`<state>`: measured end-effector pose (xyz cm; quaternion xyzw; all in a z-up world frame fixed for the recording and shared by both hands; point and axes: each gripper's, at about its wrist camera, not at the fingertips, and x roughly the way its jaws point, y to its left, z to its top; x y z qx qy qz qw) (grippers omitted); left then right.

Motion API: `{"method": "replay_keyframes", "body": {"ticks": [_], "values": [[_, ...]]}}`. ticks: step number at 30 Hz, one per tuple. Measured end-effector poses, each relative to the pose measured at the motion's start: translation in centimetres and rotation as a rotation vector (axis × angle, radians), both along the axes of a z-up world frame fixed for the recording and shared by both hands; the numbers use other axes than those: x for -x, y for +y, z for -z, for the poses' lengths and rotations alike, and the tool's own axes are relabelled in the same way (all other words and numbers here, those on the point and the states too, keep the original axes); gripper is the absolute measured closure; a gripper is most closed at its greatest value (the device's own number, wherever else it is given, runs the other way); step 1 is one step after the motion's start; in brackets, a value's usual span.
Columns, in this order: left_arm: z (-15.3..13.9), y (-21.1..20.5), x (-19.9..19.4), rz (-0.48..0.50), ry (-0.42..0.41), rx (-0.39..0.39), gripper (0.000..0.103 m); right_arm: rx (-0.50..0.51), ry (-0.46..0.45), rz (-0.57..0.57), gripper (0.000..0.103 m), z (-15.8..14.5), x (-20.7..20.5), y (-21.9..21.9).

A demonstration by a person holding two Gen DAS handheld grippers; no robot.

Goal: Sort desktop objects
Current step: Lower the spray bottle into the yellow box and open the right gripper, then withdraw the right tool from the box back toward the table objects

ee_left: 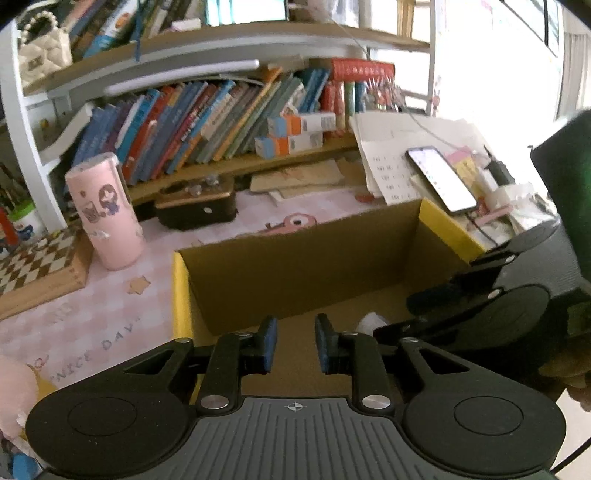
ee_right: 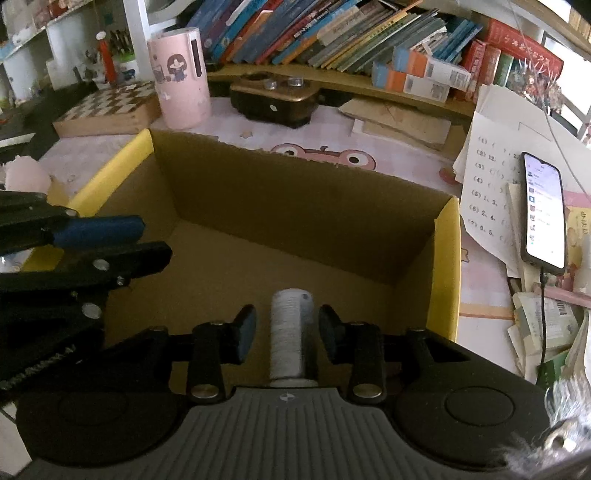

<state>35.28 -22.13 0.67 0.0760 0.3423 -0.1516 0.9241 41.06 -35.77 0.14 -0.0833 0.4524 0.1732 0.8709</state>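
Note:
An open cardboard box with yellow flaps stands on the pink desk mat. My right gripper hangs over its near end, open. A white spool of thread sits between the fingers, with a small gap to each pad. In the left wrist view the spool shows as a white patch on the box floor, just ahead of the right gripper. My left gripper is over the box's near-left part, open a little, with nothing between its blue pads. It enters the right wrist view from the left edge.
A pink tumbler and a chessboard stand left of the box. Behind the box are a black-and-gold case and a shelf of books. Right of it, a lit phone lies on loose papers.

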Motion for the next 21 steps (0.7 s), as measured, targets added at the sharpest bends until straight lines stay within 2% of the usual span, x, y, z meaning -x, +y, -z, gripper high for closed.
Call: {"method": "replay_keyframes", "body": {"ticks": [2,8,14,17,21], "values": [[-0.5,0.3,0.4,-0.005,-0.021,0.003,0.065,-0.009,-0.008,0.006,0.064,-0.2,0.2,0.0],[-2.0,1.4,2.1,-0.008,-0.084,0.000,0.051,-0.058,-0.080,0.016,0.063,-1.9,2.1,-0.4],[-3.9,2.4,4.7,-0.001,-0.189,0.000,0.034,-0.116,-0.167,0.052,0.062,-4.1,4.5,-1.2],[-4.8,2.8,5.7,-0.009,-0.229,0.018,0.029,-0.134,-0.210,0.063,0.062,-5.2,5.8,-1.8],[-5.4,3.6,6.9,-0.012,-0.242,0.051,0.025,-0.135,-0.269,0.078,0.062,-6.4,7.7,-2.5]]}}
